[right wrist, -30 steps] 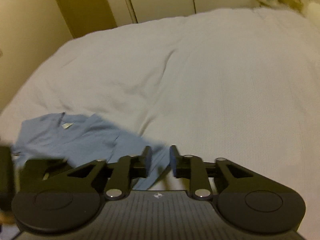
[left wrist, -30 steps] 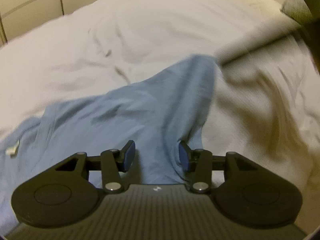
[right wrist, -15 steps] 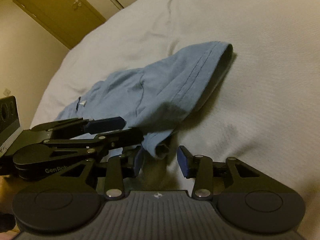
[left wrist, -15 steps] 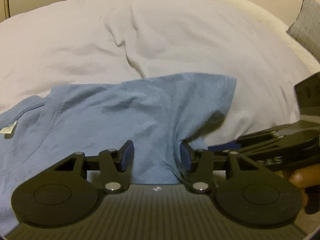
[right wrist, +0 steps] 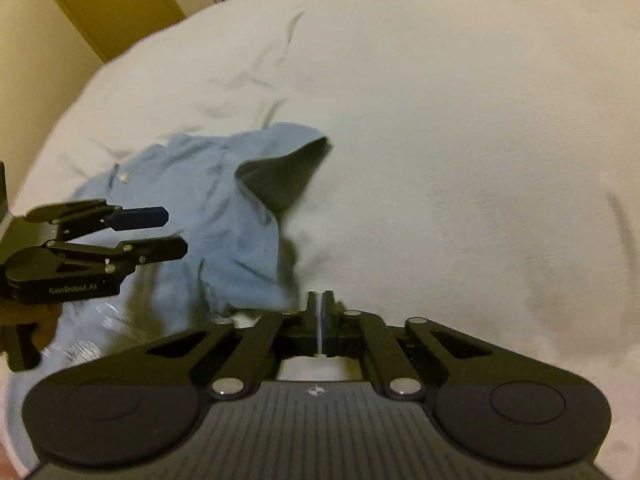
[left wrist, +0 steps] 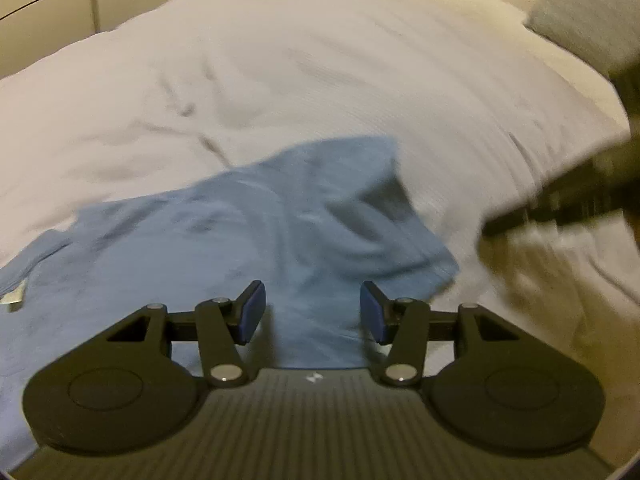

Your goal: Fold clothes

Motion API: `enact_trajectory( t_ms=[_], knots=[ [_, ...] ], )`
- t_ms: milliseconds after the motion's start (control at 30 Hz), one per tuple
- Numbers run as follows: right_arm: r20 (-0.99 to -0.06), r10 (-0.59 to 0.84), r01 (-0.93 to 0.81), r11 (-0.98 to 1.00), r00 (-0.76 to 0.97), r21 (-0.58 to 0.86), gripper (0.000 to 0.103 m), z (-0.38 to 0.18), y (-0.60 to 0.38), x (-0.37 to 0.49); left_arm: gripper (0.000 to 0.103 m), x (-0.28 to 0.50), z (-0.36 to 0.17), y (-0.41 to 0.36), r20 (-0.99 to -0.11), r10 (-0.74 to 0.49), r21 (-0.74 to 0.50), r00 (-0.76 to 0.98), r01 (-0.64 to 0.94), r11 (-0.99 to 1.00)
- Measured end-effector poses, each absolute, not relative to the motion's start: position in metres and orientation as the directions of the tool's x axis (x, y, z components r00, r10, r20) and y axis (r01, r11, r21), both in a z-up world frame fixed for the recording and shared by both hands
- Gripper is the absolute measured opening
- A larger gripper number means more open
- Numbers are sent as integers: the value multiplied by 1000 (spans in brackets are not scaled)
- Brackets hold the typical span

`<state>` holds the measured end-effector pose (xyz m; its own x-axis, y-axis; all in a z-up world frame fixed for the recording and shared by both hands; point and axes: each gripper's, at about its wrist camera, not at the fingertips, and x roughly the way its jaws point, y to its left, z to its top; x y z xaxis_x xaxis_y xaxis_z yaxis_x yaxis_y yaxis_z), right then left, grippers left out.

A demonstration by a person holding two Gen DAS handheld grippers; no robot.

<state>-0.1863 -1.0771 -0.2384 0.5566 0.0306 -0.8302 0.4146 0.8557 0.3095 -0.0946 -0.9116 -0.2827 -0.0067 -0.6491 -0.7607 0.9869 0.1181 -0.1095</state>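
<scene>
Lying crumpled on white bedspread (right wrist: 460, 120), blue T-shirt (left wrist: 208, 256) runs long axis left to right in left wrist view: neck label at left edge, sleeve raised toward right. Fabric wrinkled, blurred. Left gripper (left wrist: 312, 312) parted over shirt, nothing pinched. Right gripper (right wrist: 319, 312) just closed at shirt's edge; whether cloth caught, unclear. Brown door, cream walls beyond.
</scene>
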Motion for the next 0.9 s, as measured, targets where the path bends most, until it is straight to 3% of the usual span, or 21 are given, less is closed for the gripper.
enact_trajectory(
  t_ms=[133, 233, 267, 367, 400, 433, 467, 800, 900],
  knots=[
    [-809, -29, 389, 886, 587, 251, 16, -217, -1083, -179, 47, -112, -288, -919, -761, -649, -113, -28, 990, 89],
    [-781, -36, 357, 902, 623, 243, 49, -214, -1091, -152, 47, -123, -291, -925, -754, -655, -121, -49, 990, 66],
    [-774, -35, 350, 904, 632, 245, 49, -214, -1094, -141, 47, -126, -291, -927, -749, -660, -124, -58, 991, 53],
    [-775, 0, 341, 898, 632, 279, 49, -227, -1105, -110, 47, -138, -292, -933, -741, -666, -118, -87, 993, 2],
    [-779, 20, 338, 893, 627, 296, 36, -231, -1107, -101, 47, -141, -292, -935, -740, -666, -121, -93, 993, -5],
    [-785, 37, 339, 889, 618, 308, 5, -235, -1110, -94, 47, -144, -293, -937, -739, -667, -124, -100, 992, -12],
    [-788, 42, 340, 887, 614, 312, 2, -236, -1113, -88, 47, -147, -294, -939, -738, -667, -127, -107, 992, -18],
    [-766, -59, 314, 930, 640, 191, 2, -216, -1137, -52, 49, -165, -292, -943, -726, -669, -173, -158, 984, -45],
    [-751, -105, 360, 914, 651, 184, 19, -210, -1133, -71, 53, -150, -280, -931, -707, -695, -186, -128, 982, 8]
  ],
)
